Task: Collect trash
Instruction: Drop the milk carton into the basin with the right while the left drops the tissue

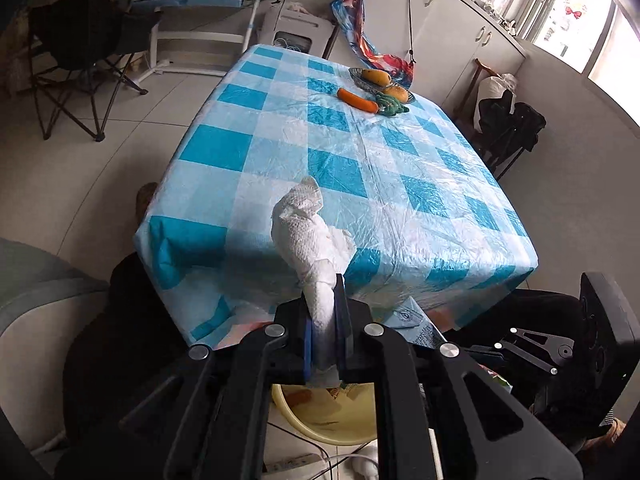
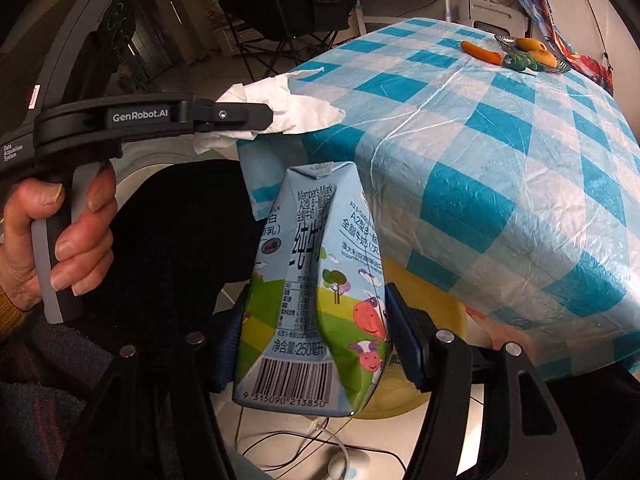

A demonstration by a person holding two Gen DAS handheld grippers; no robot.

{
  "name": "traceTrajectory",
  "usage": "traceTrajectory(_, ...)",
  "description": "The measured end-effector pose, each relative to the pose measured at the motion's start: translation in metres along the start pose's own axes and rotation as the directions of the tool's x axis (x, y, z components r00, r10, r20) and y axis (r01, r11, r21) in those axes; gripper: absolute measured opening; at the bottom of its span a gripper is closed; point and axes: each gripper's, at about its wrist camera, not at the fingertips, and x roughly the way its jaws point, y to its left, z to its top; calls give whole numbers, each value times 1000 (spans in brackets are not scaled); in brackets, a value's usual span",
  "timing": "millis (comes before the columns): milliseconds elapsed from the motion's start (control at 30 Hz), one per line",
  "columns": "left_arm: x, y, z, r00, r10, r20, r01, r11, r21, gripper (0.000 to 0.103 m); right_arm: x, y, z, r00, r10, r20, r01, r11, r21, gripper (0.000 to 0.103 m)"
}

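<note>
Beyond checkered table, milk carton top-forward lengthwise.

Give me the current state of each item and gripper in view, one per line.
Left gripper: shut on the crumpled paper towel, lifted off the table.
Right gripper: shut on the dented milk carton, held beside the table.
Yellow basin: on the floor below both grippers, some scraps inside.
Fruit dish: on the table's far side, holding fruit.
</note>
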Motion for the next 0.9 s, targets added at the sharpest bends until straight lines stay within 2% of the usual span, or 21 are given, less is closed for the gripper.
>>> traceTrajectory(167, 13, -25, -26, 998, -14, -61, 17, 999, 42, 9, 21, -13, 1, 992, -108, -68, 110, 993, 35, 63)
traceTrajectory(267, 26, -34, -32, 995, -6, -98, 12, 998, 63, 9, 4, -33, 3, 991, -131, -2, 130, 983, 128, 64)
traceTrajectory(333, 36, -37, -36, 992, -2, -130, 12, 997, 73, 9, -13, -46, 1, 980, -185, 72, 167, 964, 207, 69)
traceTrajectory(400, 46, -39, -41, 986, 1, -168, 14, 996, 88, 10, -31, -59, -2, 964, -215, 154, 165, 943, 288, 75)
traceTrajectory(433, 52, -40, -46, 981, 2, -192, 17, 995, 96, 17, -39, -63, -3, 953, -238, 189, 169, 931, 323, 78)
traceTrajectory(533, 57, -38, -53, 975, 42, -218, -19, 994, 105, 57, -47, -68, -4, 937, -263, 229, 161, 908, 386, 79)
traceTrajectory(667, 44, -29, -49, 987, 35, -154, -26, 998, 60, 79, -39, -68, 0, 937, -278, 209, 178, 900, 397, 79)
traceTrajectory(900, 37, -7, -44, 992, 17, -129, -23, 999, -44, 82, -40, -60, -5, 930, -300, 211, 213, 910, 355, 83)
